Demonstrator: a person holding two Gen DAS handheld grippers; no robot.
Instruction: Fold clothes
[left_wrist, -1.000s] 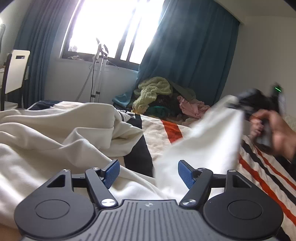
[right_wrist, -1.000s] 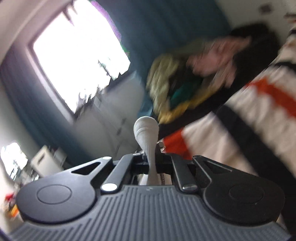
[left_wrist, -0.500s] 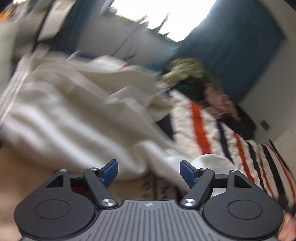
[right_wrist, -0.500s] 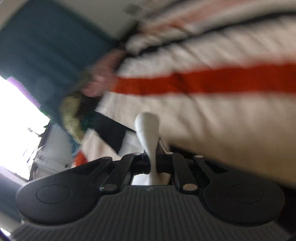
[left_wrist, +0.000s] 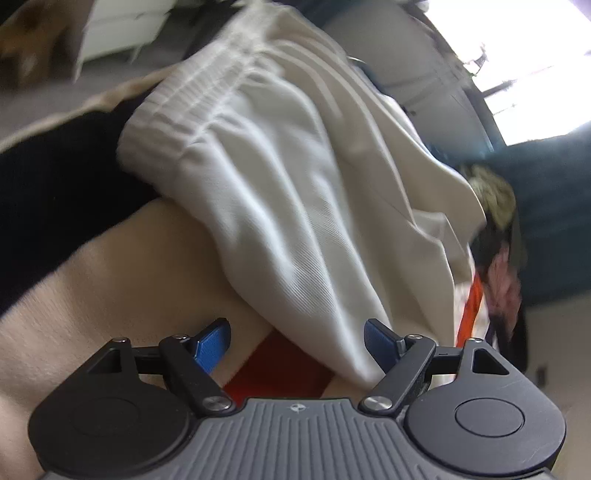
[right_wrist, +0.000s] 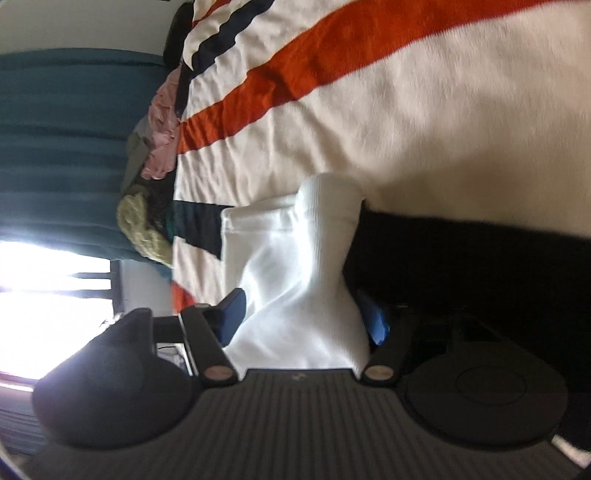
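A cream-white garment (left_wrist: 295, 184) with a gathered elastic waistband (left_wrist: 192, 107) and pale side stripes lies crumpled on the striped blanket (left_wrist: 110, 277). My left gripper (left_wrist: 297, 345) hovers low over the garment's near edge, its jaws opening. A fold of the cloth reaches in beside the right blue pad (left_wrist: 380, 347), and neither pad presses on it. In the right wrist view a white ribbed cuff end (right_wrist: 328, 206) of cloth lies between the jaws of my right gripper (right_wrist: 303, 317). Those jaws are opening and the cloth rests loose on the blanket (right_wrist: 406, 110).
The blanket has orange (right_wrist: 295, 74) and black (right_wrist: 461, 266) stripes. A heap of other clothes (right_wrist: 155, 147) lies at its far end by a teal curtain (right_wrist: 55, 129) and a bright window (right_wrist: 44, 302). White furniture (left_wrist: 118, 26) stands beyond the bed.
My right gripper, earlier shut on the white cloth and held up, has come down to the blanket and opened. My left gripper has rolled and swung over toward the garment's waistband.
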